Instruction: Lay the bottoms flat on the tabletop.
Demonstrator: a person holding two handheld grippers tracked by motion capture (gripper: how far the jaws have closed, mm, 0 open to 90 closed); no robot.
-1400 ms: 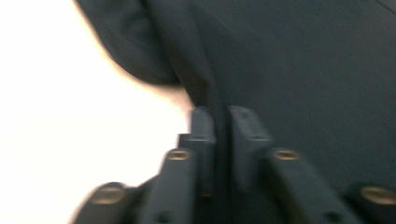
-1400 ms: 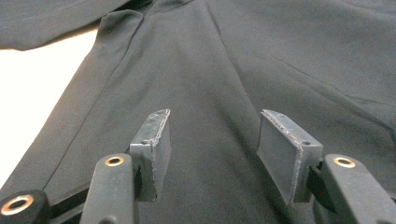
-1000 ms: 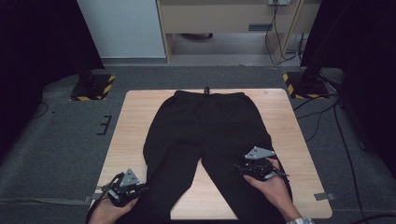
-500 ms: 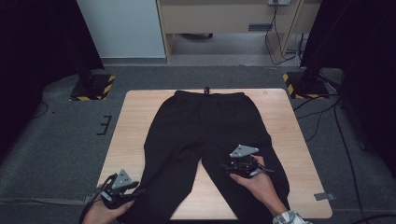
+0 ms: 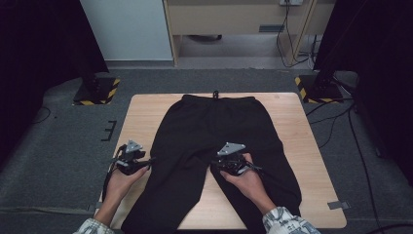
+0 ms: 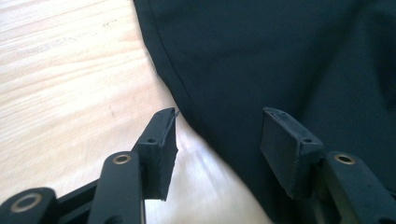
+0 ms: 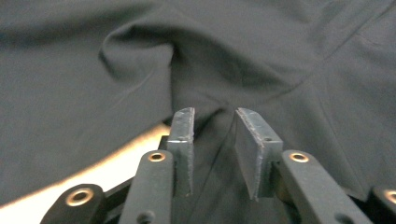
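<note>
Right hand-held gripper [image 7: 212, 140]: jaws have just been closing astride a crotch fold, not pinching yet.
Left hand-held gripper [image 6: 217, 140]: jaws have just been opening, empty, beside the left leg's outer seam.
Black cloth trousers [image 5: 214, 141]: soft, limp, light; grip seams or hems on the pale wooden bench [image 5: 141, 112].

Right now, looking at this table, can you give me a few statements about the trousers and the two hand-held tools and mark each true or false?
1. The black trousers lie flat with the waistband at the far edge of the wooden table. True.
2. The left gripper is clamped on the waistband. False: it sits at the outer edge of one leg, jaws apart, the seam between them.
3. The right gripper is at the crotch, with fabric between its jaws. True; the jaws have just been closing.
4. The trousers are folded in half. False: both legs are spread out.
5. A drawstring shows at the waistband. True.
</note>
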